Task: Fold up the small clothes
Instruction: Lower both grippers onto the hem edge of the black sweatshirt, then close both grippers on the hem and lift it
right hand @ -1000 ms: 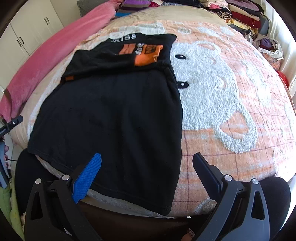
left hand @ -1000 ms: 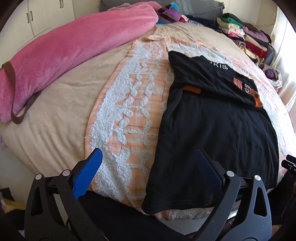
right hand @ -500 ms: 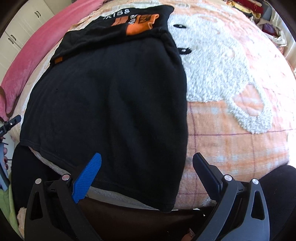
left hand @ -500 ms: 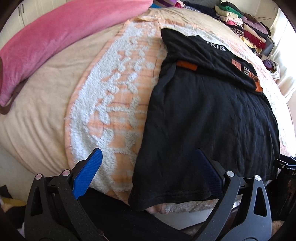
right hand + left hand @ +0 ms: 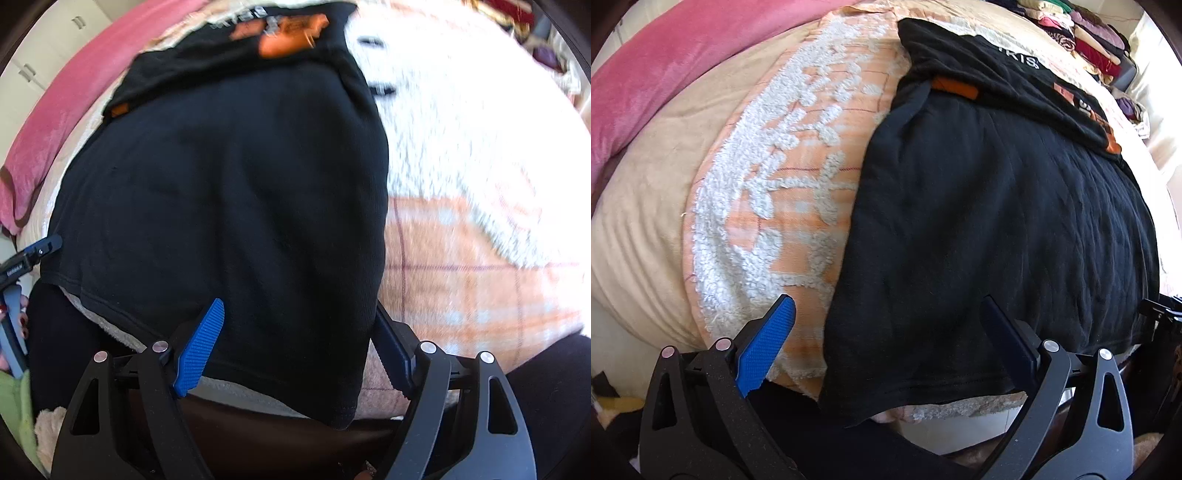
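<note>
A black T-shirt point(image 5: 990, 221) lies spread flat on an orange-and-white fleecy blanket point(image 5: 798, 155) that covers the bed point(image 5: 639, 229). Its top part is folded down over the body, showing an orange print and some white letters, and its hem hangs slightly over the near edge of the bed. A long pink pillow point(image 5: 676, 62) runs along the far left side, and stacked folded clothes point(image 5: 1086, 40) sit at the far right corner.

The left claw point(image 5: 886, 332) stands wide, its blue-padded fingers on either side of the shirt's near left corner; the pads press on nothing. The right claw point(image 5: 299, 332) hovers over the shirt's near right corner (the view is somewhat blurred), its jaws having just been closing. They are now narrower but not yet pressed together, with the black cloth and its right edge lying between them, and I cannot see the pads pinching the fabric. The left claw's tip shows at the left edge of the right wrist view.
</note>
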`<action>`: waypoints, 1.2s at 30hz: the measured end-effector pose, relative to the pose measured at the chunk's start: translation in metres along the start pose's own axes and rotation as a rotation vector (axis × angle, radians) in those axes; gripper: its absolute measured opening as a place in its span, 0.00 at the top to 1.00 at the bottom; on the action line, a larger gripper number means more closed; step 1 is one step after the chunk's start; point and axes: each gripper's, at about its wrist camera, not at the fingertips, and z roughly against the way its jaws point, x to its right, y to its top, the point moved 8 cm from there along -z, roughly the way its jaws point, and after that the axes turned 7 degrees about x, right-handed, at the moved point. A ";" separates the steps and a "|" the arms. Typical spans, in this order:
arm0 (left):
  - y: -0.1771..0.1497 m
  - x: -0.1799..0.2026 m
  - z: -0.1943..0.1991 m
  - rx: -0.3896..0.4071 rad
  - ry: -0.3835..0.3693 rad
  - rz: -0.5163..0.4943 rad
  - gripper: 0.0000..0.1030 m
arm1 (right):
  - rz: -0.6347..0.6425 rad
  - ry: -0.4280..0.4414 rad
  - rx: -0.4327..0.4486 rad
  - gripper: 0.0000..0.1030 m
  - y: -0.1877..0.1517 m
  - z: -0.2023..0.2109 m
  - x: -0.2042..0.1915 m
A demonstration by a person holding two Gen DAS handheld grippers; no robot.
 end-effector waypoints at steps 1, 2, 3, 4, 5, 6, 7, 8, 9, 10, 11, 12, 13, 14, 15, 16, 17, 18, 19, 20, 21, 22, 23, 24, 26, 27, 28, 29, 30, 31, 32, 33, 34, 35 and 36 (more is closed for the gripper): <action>0.000 0.002 0.000 0.002 -0.001 -0.010 0.09 | -0.003 0.008 0.000 0.27 -0.001 0.000 0.001; 0.000 0.004 0.000 0.006 -0.003 -0.017 0.09 | -0.007 0.014 0.002 0.34 0.000 0.000 0.001; 0.000 0.007 0.001 0.011 -0.012 -0.025 0.11 | -0.013 0.014 0.006 0.40 -0.001 0.001 0.003; 0.001 0.008 0.001 0.014 -0.019 -0.028 0.15 | -0.024 0.028 0.011 0.43 0.000 0.003 0.004; 0.001 0.010 0.001 0.015 -0.026 -0.030 0.30 | -0.037 0.048 0.016 0.52 0.000 0.005 0.006; 0.001 0.011 0.001 0.015 -0.032 -0.032 0.47 | -0.043 0.061 0.022 0.64 0.000 0.007 0.008; 0.001 0.012 0.001 0.015 -0.036 -0.035 0.54 | -0.046 0.080 0.029 0.69 0.000 0.010 0.008; 0.001 0.013 0.002 0.017 -0.045 -0.034 0.70 | -0.046 0.096 0.034 0.77 0.001 0.012 0.007; 0.001 0.013 0.003 0.022 -0.056 -0.030 0.85 | -0.049 0.108 0.036 0.82 0.001 0.013 0.006; 0.002 0.014 0.003 0.025 -0.063 -0.027 0.89 | -0.053 0.119 0.040 0.83 0.001 0.014 0.006; 0.003 0.014 0.005 0.030 -0.072 -0.022 0.91 | -0.054 0.138 0.043 0.87 0.002 0.015 0.004; 0.004 0.014 0.007 0.039 -0.087 -0.017 0.92 | -0.049 0.157 0.050 0.88 0.004 0.017 0.001; 0.005 0.015 0.010 0.048 -0.098 -0.013 0.93 | -0.042 0.168 0.058 0.88 0.005 0.019 -0.002; 0.006 0.015 0.012 0.056 -0.108 -0.010 0.93 | -0.026 0.176 0.071 0.89 0.007 0.022 -0.006; 0.008 0.016 0.017 0.070 -0.125 -0.002 0.93 | -0.014 0.179 0.083 0.90 0.009 0.023 -0.009; 0.008 0.015 0.022 0.078 -0.135 0.002 0.93 | -0.002 0.182 0.098 0.91 0.012 0.027 -0.012; 0.011 0.015 0.026 0.088 -0.144 0.008 0.93 | 0.005 0.187 0.113 0.91 0.015 0.029 -0.015; 0.012 0.013 0.029 0.093 -0.152 0.015 0.94 | 0.010 0.197 0.131 0.91 0.018 0.034 -0.016; 0.015 0.013 0.031 0.098 -0.158 0.022 0.94 | 0.013 0.205 0.144 0.92 0.020 0.038 -0.016; 0.018 0.013 0.034 0.105 -0.165 0.028 0.94 | 0.016 0.215 0.159 0.92 0.024 0.041 -0.018; 0.022 0.015 0.037 0.116 -0.176 0.037 0.94 | 0.019 0.226 0.180 0.92 0.028 0.046 -0.019; 0.028 0.016 0.039 0.124 -0.181 0.044 0.94 | 0.019 0.235 0.193 0.92 0.031 0.048 -0.019; 0.033 0.016 0.042 0.135 -0.185 0.048 0.94 | 0.018 0.243 0.208 0.92 0.034 0.052 -0.019; 0.035 0.015 0.044 0.143 -0.187 0.051 0.94 | 0.018 0.249 0.219 0.92 0.037 0.054 -0.019; 0.045 0.016 0.049 0.163 -0.199 0.063 0.94 | 0.026 0.266 0.245 0.92 0.047 0.059 -0.020; 0.050 0.016 0.051 0.171 -0.205 0.070 0.94 | 0.031 0.271 0.257 0.92 0.051 0.063 -0.018; 0.056 0.016 0.052 0.178 -0.210 0.077 0.94 | 0.036 0.275 0.274 0.92 0.057 0.067 -0.016; 0.063 0.016 0.053 0.188 -0.215 0.083 0.94 | 0.040 0.277 0.289 0.92 0.064 0.069 -0.015; 0.070 0.017 0.053 0.194 -0.219 0.086 0.94 | 0.042 0.278 0.305 0.92 0.071 0.072 -0.013; 0.075 0.017 0.054 0.201 -0.219 0.090 0.94 | 0.042 0.278 0.324 0.92 0.080 0.074 -0.011; 0.084 0.016 0.054 0.214 -0.215 0.095 0.94 | 0.040 0.279 0.335 0.92 0.088 0.074 -0.012; 0.090 0.017 0.053 0.222 -0.214 0.098 0.94 | 0.037 0.280 0.346 0.92 0.095 0.074 -0.011; 0.097 0.018 0.053 0.232 -0.214 0.101 0.94 | 0.040 0.279 0.361 0.92 0.104 0.075 -0.010; 0.104 0.018 0.053 0.241 -0.213 0.105 0.94 | 0.046 0.274 0.376 0.92 0.112 0.075 -0.010; 0.113 0.019 0.053 0.253 -0.211 0.107 0.94 | 0.051 0.264 0.392 0.92 0.120 0.076 -0.009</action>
